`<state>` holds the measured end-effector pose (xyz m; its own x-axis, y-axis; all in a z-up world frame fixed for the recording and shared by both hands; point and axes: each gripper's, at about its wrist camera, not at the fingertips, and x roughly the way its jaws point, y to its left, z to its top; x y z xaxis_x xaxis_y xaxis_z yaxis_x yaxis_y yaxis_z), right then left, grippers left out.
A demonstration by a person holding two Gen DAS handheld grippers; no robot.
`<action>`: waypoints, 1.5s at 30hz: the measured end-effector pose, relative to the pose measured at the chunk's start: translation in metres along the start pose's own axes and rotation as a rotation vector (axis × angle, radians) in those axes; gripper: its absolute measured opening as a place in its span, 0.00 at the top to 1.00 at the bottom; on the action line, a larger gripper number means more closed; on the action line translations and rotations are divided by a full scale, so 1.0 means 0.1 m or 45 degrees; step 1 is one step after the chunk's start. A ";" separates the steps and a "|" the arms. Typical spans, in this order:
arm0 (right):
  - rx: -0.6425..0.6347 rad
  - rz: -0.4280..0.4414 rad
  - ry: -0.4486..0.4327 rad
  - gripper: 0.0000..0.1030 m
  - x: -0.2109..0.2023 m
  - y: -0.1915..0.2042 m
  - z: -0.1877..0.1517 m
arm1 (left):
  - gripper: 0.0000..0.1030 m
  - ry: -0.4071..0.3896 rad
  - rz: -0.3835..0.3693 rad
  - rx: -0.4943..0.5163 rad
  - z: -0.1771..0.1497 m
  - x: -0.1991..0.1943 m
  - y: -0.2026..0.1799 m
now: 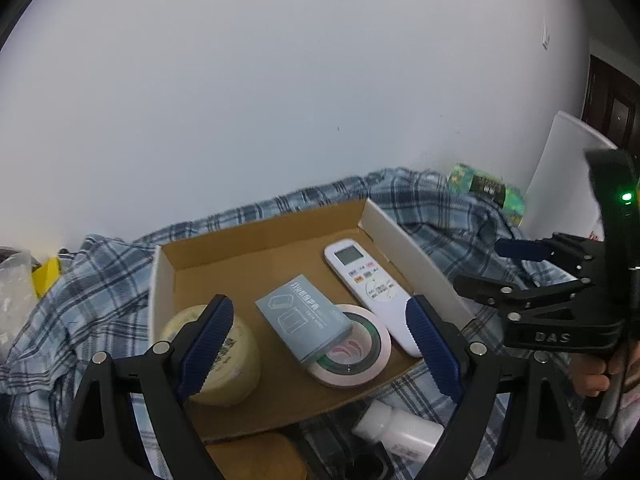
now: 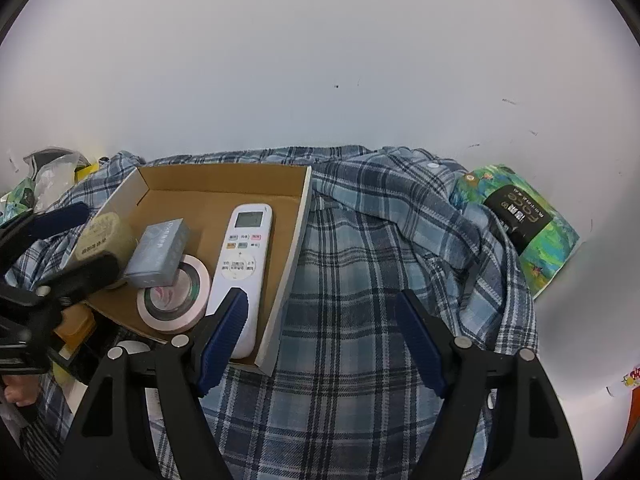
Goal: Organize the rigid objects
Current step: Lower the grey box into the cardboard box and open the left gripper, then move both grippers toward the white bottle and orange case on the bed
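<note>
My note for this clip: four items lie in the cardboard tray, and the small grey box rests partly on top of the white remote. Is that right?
Not quite. In the cardboard tray, the small grey box rests partly on the roll of tape, not on the white remote, which lies apart beside the tape. The left wrist view shows this. The four items stand: the cream tub is the fourth.

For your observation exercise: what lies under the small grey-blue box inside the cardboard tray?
The grey-blue box rests tilted on a pink tape roll, covering part of its ring. Its other end appears to meet the cardboard tray floor; that contact is hidden.
</note>
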<state>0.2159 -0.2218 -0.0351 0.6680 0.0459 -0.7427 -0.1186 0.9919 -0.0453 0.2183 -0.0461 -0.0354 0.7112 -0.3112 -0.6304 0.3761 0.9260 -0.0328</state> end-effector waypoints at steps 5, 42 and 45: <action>0.000 0.007 -0.043 0.27 -0.13 0.02 0.05 | 0.13 -0.066 0.053 0.016 -0.04 -0.35 0.05; -0.157 0.223 -0.151 0.27 -0.62 0.84 -0.48 | 0.13 -0.160 0.222 -0.186 -0.94 -1.12 0.56; -0.175 0.207 -0.146 0.27 -0.57 0.83 -0.52 | 0.13 -0.160 0.252 -0.142 -0.95 -1.10 0.47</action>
<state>0.1298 -0.1481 -0.0320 0.7100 0.2248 -0.6673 -0.3249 0.9453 -0.0273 0.1017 0.0522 -0.0419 0.8351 -0.1389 -0.5322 0.1591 0.9872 -0.0080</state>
